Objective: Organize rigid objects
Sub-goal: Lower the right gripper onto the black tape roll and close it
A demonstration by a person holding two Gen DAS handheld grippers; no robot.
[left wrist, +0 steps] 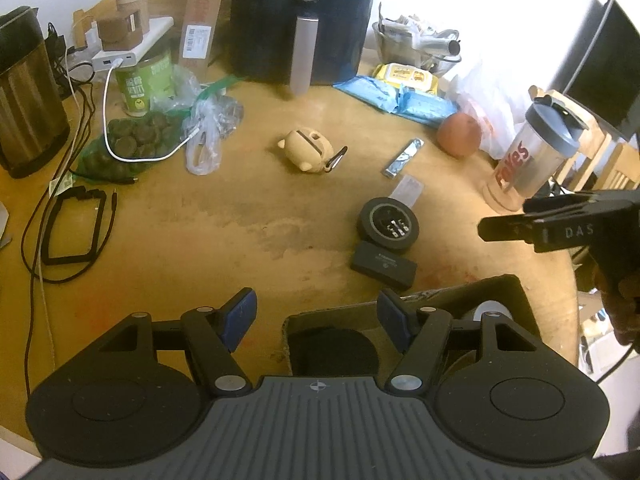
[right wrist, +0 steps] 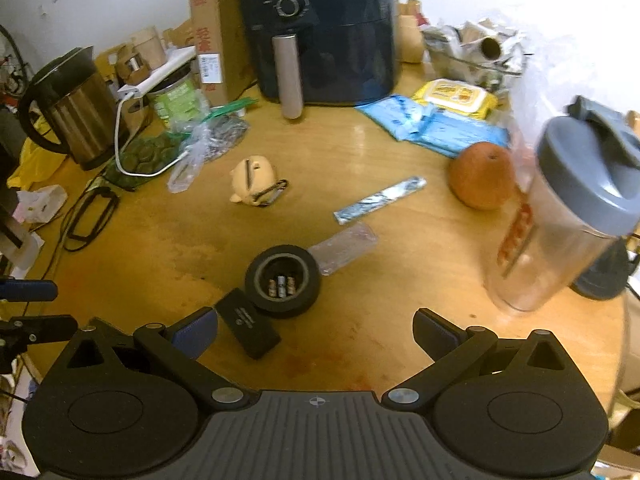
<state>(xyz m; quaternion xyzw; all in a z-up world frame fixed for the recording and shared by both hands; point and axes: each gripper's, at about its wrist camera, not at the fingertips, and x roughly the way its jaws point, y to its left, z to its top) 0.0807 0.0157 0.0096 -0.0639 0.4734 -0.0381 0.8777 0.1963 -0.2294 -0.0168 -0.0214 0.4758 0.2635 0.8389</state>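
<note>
A: Black roll of tape, lying flat, sits low in the middle of the right wrist view on the round wooden bench, with three small batteries standing in its core.

B: And touching its lower left edge?

A: A flat black rectangular case, angled, just ahead of the right gripper. That gripper's jaws stand wide apart with nothing between them.

B: The left one?

A: The left gripper has its jaws parted and empty too, hovering over the near wall of a brown cardboard box at the lower right of the left wrist view. Inside the box lies a dark round disc, and a white roll shows partly behind the right finger.

B: What crowds the area?

A: A clear shaker bottle with a grey lid stands at the right edge, an orange up and left of it. A silver foil stick packet and a clear plastic wrapper lie just above the tape. A tan pig-shaped figure with a clip lies mid-frame. Along the top stand a dark air fryer, a steel kettle at left, and blue wipe packs.
</note>
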